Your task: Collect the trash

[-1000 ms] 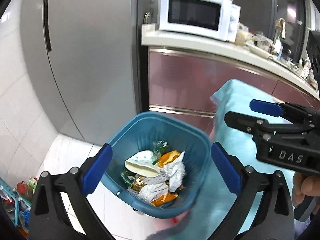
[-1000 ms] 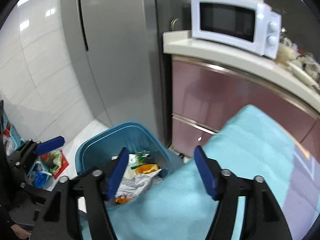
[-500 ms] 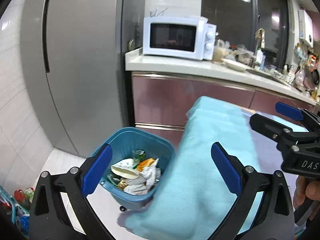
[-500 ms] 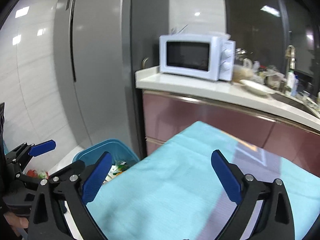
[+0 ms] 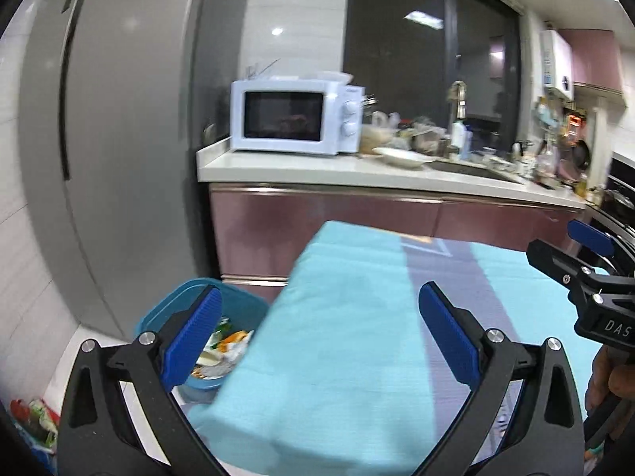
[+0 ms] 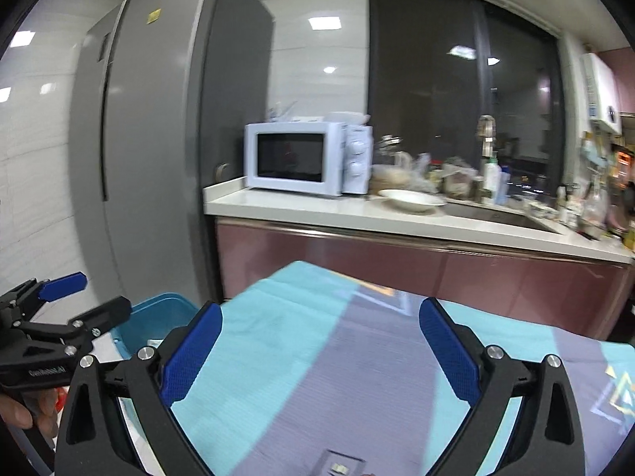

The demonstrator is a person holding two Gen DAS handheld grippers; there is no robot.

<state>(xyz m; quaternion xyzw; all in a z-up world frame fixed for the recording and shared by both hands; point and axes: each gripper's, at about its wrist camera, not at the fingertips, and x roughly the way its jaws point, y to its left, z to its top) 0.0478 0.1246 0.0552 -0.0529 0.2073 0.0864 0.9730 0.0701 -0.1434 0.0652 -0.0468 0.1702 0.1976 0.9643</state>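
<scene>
Both grippers, left gripper (image 5: 319, 331) and right gripper (image 6: 320, 351), hang spread wide and empty over the turquoise cloth (image 5: 337, 357); the trash (image 5: 222, 347) sits in the blue bin (image 5: 158, 319) at near left

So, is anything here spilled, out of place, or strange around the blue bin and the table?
Nothing stands out. The trash sits inside the blue bin on the floor beside the table's cloth, and both grippers, left and right, are open and hold nothing.
</scene>
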